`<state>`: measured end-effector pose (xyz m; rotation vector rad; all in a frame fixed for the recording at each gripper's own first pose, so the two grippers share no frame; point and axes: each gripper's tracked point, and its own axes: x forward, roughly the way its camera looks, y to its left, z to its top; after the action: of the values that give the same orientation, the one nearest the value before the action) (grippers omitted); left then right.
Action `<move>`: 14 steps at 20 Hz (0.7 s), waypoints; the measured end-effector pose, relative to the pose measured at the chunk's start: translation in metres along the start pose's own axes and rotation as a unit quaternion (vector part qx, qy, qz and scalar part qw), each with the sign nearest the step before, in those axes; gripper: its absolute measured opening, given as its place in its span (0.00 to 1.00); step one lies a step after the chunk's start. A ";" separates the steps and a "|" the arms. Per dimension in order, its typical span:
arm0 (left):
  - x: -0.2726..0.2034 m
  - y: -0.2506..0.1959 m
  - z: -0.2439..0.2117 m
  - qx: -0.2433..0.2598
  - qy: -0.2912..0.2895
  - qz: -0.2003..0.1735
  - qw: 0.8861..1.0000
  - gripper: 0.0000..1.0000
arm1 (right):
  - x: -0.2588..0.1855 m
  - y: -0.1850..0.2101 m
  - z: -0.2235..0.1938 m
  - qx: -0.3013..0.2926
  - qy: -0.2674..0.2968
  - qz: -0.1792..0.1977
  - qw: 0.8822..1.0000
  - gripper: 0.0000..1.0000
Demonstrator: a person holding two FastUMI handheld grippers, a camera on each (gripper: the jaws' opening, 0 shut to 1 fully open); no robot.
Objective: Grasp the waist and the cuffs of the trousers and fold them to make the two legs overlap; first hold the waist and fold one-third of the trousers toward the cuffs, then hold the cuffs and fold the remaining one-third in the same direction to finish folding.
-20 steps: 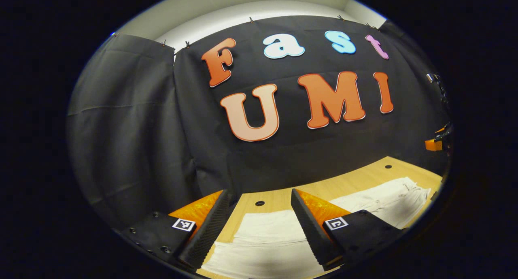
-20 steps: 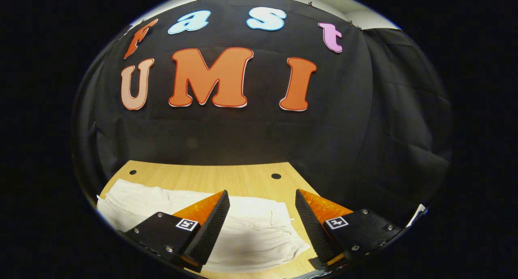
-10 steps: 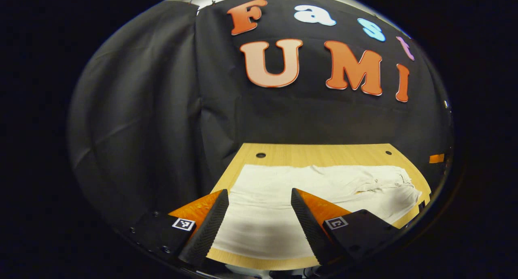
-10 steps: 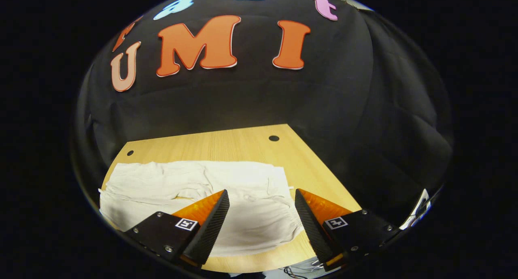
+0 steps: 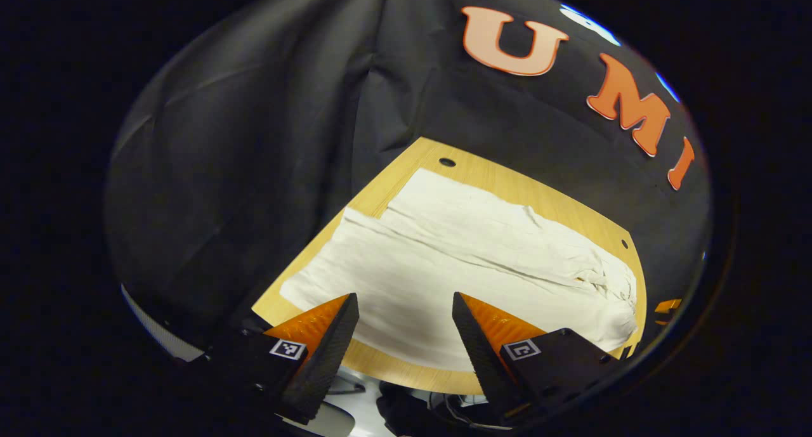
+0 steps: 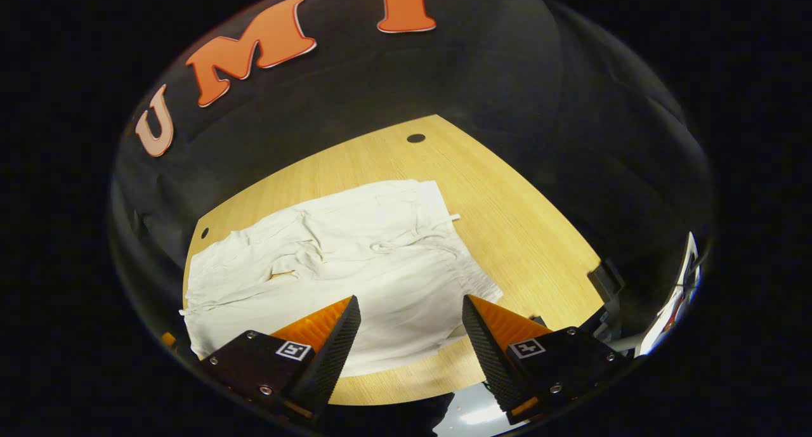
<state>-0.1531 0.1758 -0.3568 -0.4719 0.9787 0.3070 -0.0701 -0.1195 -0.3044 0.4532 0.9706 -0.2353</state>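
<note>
You've got your left tongs (image 5: 401, 323) spread wide, hovering above the near edge of the bench (image 5: 406, 377) over the cuff end of the trousers (image 5: 457, 259), gripping nothing. The trousers lie flat and full-length across the bench, both legs side by side, cuffs at the left and the gathered waist off to the right. Over on that side, your right tongs (image 6: 411, 326) are spread open too, poised above the waist (image 6: 444, 247) with its drawstring, not touching the cloth. So by my reckoning nothing's folded yet: the leg-over-leg fold, the waist third and the cuff third are all left to do. No brand or label on the trousers that can be read.
</note>
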 end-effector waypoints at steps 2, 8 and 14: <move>0.013 0.015 -0.018 -0.042 0.035 0.004 0.998 0.97 | 0.006 -0.008 -0.009 0.032 0.016 0.000 0.999 0.95; 0.035 0.066 -0.049 -0.174 0.088 0.008 0.981 0.98 | 0.019 -0.030 -0.031 0.088 0.054 -0.003 0.995 0.94; 0.058 0.096 -0.046 -0.279 0.099 -0.011 0.955 0.95 | 0.024 -0.037 -0.039 0.121 0.062 -0.014 0.991 0.94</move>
<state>-0.1990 0.2368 -0.4506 -1.0435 1.0775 0.5272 -0.0998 -0.1338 -0.3533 0.6823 1.0752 -0.3557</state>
